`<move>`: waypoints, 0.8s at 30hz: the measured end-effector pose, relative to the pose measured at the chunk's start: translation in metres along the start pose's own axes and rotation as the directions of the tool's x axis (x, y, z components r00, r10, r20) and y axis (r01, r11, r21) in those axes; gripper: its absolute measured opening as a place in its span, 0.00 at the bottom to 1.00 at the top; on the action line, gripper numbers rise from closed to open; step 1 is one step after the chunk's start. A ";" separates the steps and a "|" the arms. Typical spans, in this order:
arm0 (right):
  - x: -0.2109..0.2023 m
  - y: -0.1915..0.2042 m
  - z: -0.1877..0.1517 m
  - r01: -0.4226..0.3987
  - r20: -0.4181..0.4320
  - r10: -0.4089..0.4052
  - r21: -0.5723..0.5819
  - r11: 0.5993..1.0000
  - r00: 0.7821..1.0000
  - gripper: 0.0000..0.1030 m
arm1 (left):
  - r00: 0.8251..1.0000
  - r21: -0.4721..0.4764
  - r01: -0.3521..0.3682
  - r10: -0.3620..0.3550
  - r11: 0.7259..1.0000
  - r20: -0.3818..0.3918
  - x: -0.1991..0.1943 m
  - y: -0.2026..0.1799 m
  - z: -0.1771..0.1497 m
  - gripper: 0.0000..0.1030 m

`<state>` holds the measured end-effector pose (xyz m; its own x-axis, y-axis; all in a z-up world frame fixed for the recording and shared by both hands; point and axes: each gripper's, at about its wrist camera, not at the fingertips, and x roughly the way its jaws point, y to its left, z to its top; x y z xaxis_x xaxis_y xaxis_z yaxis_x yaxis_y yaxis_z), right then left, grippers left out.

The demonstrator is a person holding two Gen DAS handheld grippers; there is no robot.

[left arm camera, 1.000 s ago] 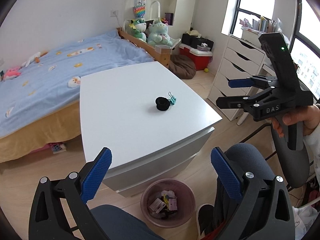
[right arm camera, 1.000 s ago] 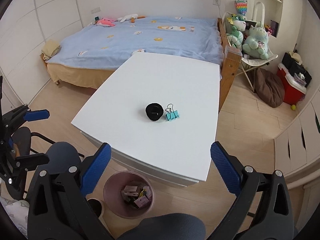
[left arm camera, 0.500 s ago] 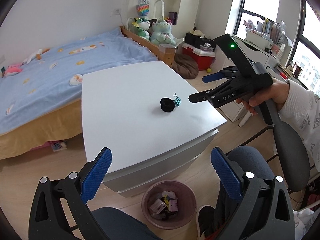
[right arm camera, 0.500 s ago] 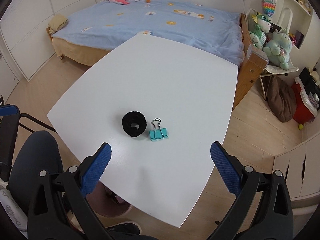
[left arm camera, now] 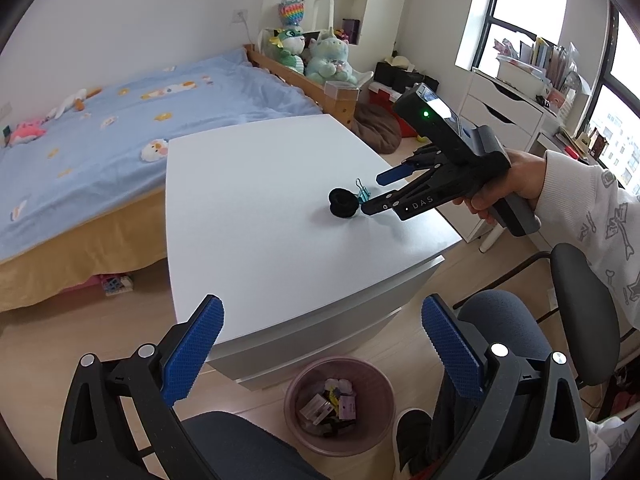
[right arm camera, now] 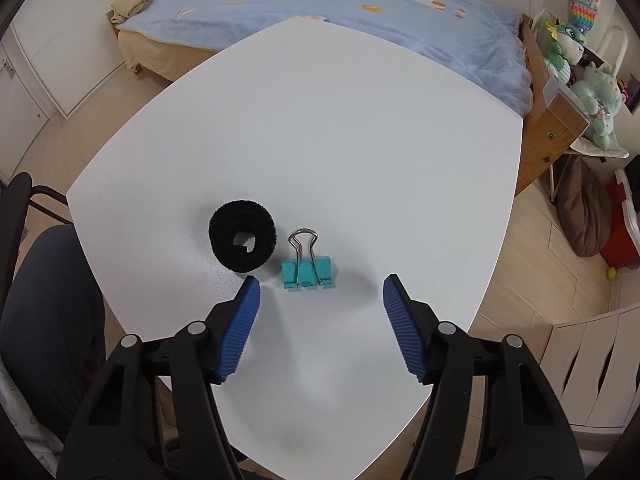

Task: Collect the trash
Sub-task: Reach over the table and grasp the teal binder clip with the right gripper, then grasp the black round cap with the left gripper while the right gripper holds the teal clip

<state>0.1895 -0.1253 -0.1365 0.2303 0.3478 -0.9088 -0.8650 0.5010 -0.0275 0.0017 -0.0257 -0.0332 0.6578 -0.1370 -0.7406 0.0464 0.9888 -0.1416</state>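
Trash on the white counter [left arm camera: 256,208] comes to two pieces in the left wrist view: a black fuzzy ring [left arm camera: 342,202] and, touching its far side, a teal binder clip [left arm camera: 362,193]. The right claw [left arm camera: 375,194], held in a hand [left arm camera: 506,184], reaches in from the right with its blue-padded fingers apart, their tips just beside the clip. The left claw [left arm camera: 322,354] hangs low off the counter's near edge, fingers wide apart and holding nothing. Below it on the floor stands a pink bin [left arm camera: 339,398] with scraps inside.

From the right wrist view, the ring [right arm camera: 242,236] lies left of the clip [right arm camera: 307,271], its wire handles pointing away. The right claw [right arm camera: 321,298] is spread wide just short of the clip, touching neither piece. A blue bed [right arm camera: 360,4] lies beyond the counter [right arm camera: 340,128].
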 end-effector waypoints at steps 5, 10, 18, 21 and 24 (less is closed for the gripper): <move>0.002 0.000 0.003 -0.014 0.010 0.014 -0.003 1.000 1.000 0.47 | 1.000 -0.007 -0.001 0.000 1.000 -0.010 0.003 0.001 -0.001 0.93; 0.001 0.001 0.004 -0.029 0.018 0.029 -0.007 1.000 0.999 0.32 | 1.000 -0.007 0.005 -0.005 1.000 -0.016 0.004 -0.001 -0.002 0.93; -0.002 0.001 0.003 -0.040 0.019 0.040 0.010 0.999 0.999 0.24 | 1.000 -0.014 0.010 -0.011 1.000 -0.018 0.006 0.001 -0.001 0.93; -0.009 0.002 0.000 -0.037 0.034 0.036 0.045 0.998 0.999 0.24 | 1.000 -0.012 0.012 -0.012 1.000 -0.015 0.007 0.001 0.001 0.93; -0.019 0.003 -0.004 -0.023 0.051 0.018 0.094 0.995 0.999 0.24 | 1.000 -0.005 0.014 -0.014 1.000 -0.011 0.009 0.001 0.005 0.93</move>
<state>0.1804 -0.1334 -0.1211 0.2369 0.3967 -0.8868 -0.8244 0.5650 0.0326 0.0118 -0.0260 -0.0366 0.6486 -0.1511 -0.7460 0.0517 0.9866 -0.1549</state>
